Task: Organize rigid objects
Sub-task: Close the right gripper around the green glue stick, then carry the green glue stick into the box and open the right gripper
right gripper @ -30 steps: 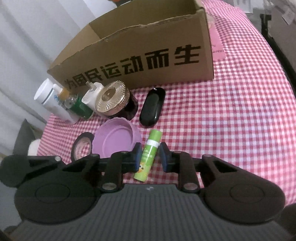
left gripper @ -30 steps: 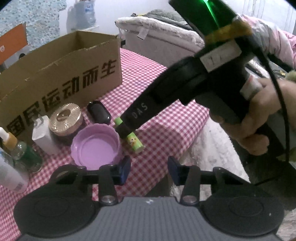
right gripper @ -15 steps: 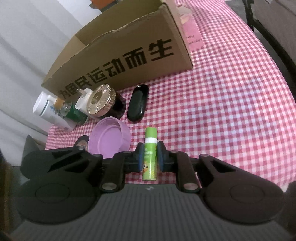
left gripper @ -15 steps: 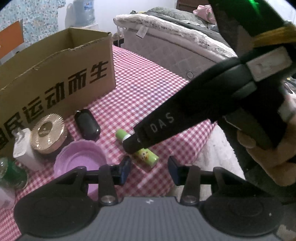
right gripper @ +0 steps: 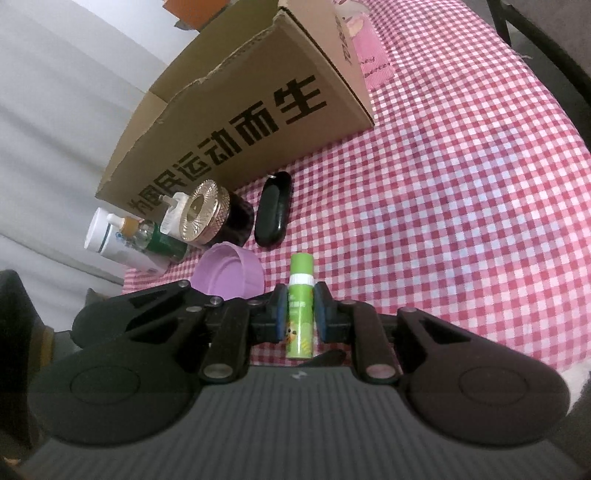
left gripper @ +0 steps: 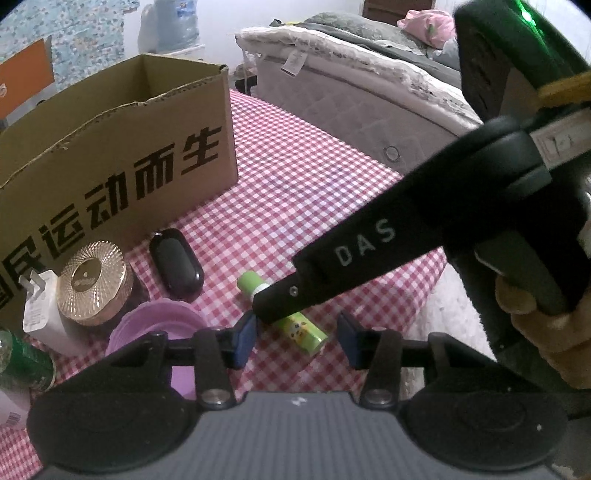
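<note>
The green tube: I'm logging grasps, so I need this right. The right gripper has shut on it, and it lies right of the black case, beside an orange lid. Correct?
Not quite: the lid is purple, as the right wrist view shows. The rest holds: the right gripper is shut on the green tube, right of the black case.

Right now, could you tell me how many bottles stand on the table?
2: a white bottle at the far left and a green bottle beside it, near the box; others may be hidden.

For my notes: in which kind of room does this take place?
Probably a bedroom at home: a quilted grey mattress with bedding stands beside the table with a red-and-white checked cloth, and a large water bottle is behind.
</note>
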Action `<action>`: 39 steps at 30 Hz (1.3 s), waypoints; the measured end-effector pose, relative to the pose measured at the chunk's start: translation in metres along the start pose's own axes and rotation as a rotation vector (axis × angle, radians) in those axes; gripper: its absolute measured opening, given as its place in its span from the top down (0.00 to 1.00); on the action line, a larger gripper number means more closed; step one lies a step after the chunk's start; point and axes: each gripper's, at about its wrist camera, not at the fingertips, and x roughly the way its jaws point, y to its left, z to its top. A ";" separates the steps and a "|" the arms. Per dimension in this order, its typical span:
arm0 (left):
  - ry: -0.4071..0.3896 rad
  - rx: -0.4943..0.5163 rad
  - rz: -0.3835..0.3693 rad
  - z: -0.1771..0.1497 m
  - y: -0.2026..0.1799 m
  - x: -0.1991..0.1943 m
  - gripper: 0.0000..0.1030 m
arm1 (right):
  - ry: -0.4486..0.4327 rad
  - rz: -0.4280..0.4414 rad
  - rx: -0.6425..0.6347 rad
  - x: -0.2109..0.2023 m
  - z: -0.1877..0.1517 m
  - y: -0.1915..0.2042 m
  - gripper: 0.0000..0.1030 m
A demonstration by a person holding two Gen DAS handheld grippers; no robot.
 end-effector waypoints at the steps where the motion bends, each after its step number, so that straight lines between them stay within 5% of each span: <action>1: -0.001 -0.004 0.000 0.001 0.001 0.001 0.54 | -0.004 0.012 0.010 0.000 -0.001 -0.002 0.86; 12: -0.049 -0.017 0.010 0.005 0.000 -0.020 0.54 | -0.051 0.072 0.049 -0.014 -0.004 0.002 0.86; 22: -0.212 -0.009 0.070 0.022 0.014 -0.093 0.54 | -0.160 0.119 -0.048 -0.051 0.016 0.059 0.86; 30: -0.290 -0.082 0.154 0.060 0.084 -0.160 0.53 | -0.202 0.225 -0.210 -0.047 0.083 0.147 0.86; 39: -0.177 -0.209 0.166 0.095 0.196 -0.148 0.53 | -0.030 0.265 -0.194 0.041 0.195 0.206 0.86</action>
